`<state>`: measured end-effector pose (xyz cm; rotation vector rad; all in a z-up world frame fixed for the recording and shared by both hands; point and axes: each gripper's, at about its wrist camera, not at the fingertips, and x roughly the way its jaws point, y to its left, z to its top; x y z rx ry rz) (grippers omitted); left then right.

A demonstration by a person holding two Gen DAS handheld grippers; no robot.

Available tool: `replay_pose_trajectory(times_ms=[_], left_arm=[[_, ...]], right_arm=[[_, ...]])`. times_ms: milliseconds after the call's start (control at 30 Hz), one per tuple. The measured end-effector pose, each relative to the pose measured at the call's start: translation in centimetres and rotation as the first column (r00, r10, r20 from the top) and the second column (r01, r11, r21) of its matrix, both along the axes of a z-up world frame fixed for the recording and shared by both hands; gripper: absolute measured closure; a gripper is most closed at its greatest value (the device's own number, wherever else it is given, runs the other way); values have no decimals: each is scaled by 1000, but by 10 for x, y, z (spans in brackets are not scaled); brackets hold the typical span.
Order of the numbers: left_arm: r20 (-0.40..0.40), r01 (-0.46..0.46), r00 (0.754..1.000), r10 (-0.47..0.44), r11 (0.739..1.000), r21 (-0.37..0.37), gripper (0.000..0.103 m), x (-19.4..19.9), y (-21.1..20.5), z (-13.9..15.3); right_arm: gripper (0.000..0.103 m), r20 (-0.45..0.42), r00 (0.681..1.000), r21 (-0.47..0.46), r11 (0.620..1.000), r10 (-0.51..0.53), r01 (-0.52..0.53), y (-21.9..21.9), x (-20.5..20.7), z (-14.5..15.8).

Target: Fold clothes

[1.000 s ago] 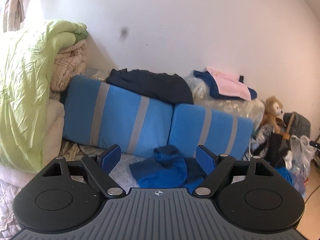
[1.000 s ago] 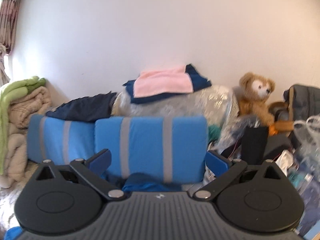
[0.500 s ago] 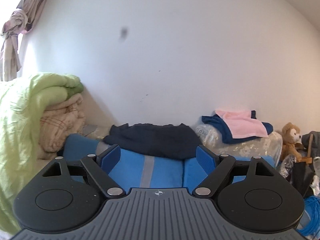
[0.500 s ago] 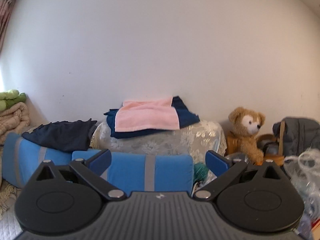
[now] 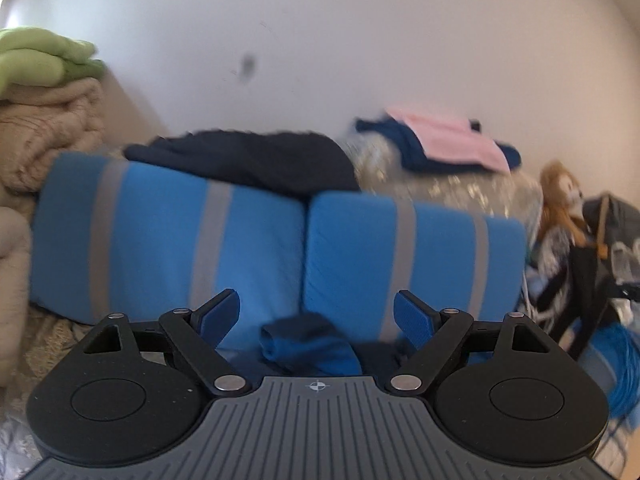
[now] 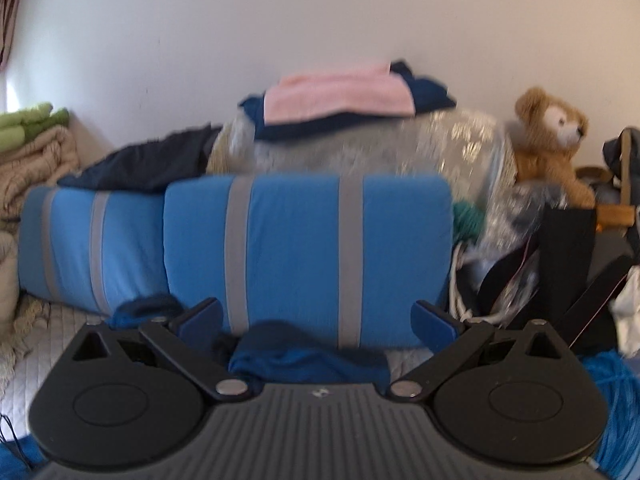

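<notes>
Both tools point slightly downward at the bed: left tool (image 5: 316, 314) and right tool (image 6: 318, 320) spread apart, empty, above the blue garment (image 5: 308, 350) at lower centre.

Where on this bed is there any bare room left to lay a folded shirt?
The one free patch is the pale quilted bedspread, between the blue striped cushions and the beige blankets on the left. The right side is crowded with bags, a teddy bear and blue cord.
</notes>
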<state>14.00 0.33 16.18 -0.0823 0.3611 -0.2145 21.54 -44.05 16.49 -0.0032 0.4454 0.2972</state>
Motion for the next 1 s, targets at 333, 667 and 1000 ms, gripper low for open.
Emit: replay_pose_trajectory(times_ms=[333, 667, 1000], left_arm=[[-62, 79, 995, -78, 997, 20, 18, 29, -64, -58], [-124, 92, 988, -96, 995, -37, 18, 40, -87, -141], [-114, 102, 987, -109, 993, -67, 18, 36, -80, -178]], right_arm=[[1, -114, 991, 16, 998, 67, -66, 11, 44, -83], [24, -205, 977, 17, 998, 58, -56, 11, 71, -150], [52, -316, 948, 128, 990, -15, 58, -14, 106, -204]])
